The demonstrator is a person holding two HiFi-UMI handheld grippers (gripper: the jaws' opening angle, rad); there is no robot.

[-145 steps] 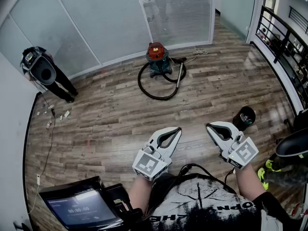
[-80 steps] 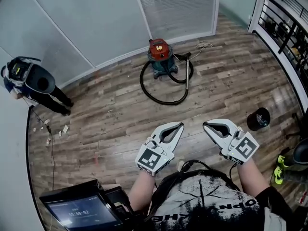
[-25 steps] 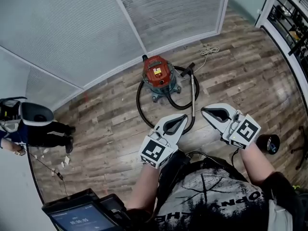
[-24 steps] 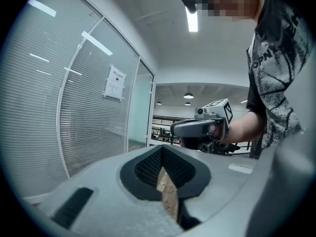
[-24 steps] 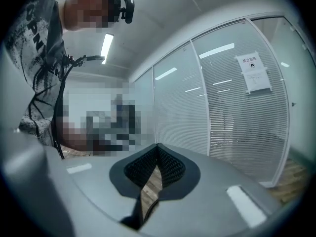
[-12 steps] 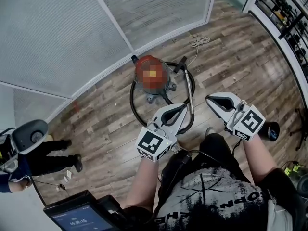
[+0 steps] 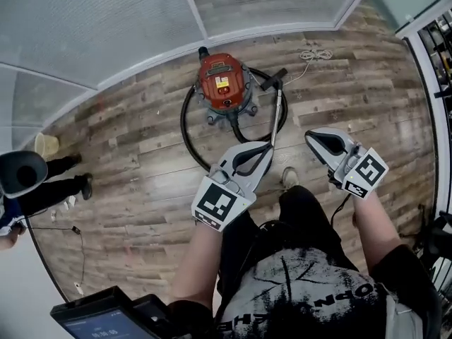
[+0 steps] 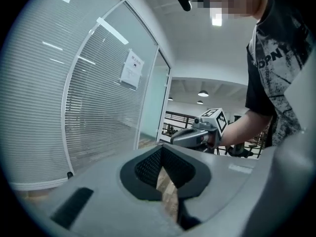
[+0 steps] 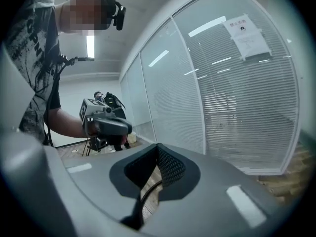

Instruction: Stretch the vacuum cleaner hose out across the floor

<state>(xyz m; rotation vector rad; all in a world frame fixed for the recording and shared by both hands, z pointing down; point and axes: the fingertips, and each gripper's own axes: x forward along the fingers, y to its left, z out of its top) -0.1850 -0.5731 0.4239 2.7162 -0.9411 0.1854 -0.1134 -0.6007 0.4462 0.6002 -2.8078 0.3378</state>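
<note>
The vacuum cleaner (image 7: 222,83), red-topped on a teal base, stands on the wood floor near the glass wall. Its black hose (image 7: 185,129) lies coiled in a loop around it, and the metal wand (image 7: 276,119) runs down the loop's right side. My left gripper (image 7: 263,146) is shut and empty, its tip over the loop's near end beside the wand. To the right of the wand my right gripper (image 7: 309,135) hangs shut with nothing in it. In the right gripper view a stretch of hose (image 9: 148,191) shows through the shut jaws.
A curved glass wall with blinds (image 7: 127,20) runs behind the vacuum. A light cord (image 7: 314,54) lies coiled at the back right. A person (image 7: 28,182) stands at the left edge. My shoe (image 7: 288,179) is on the floor below the wand. A dark railing (image 7: 438,55) lines the right.
I have walked up to the vacuum, which is now just ahead. Both grippers moved forward and lower toward the hose loop, jaws staying shut.
</note>
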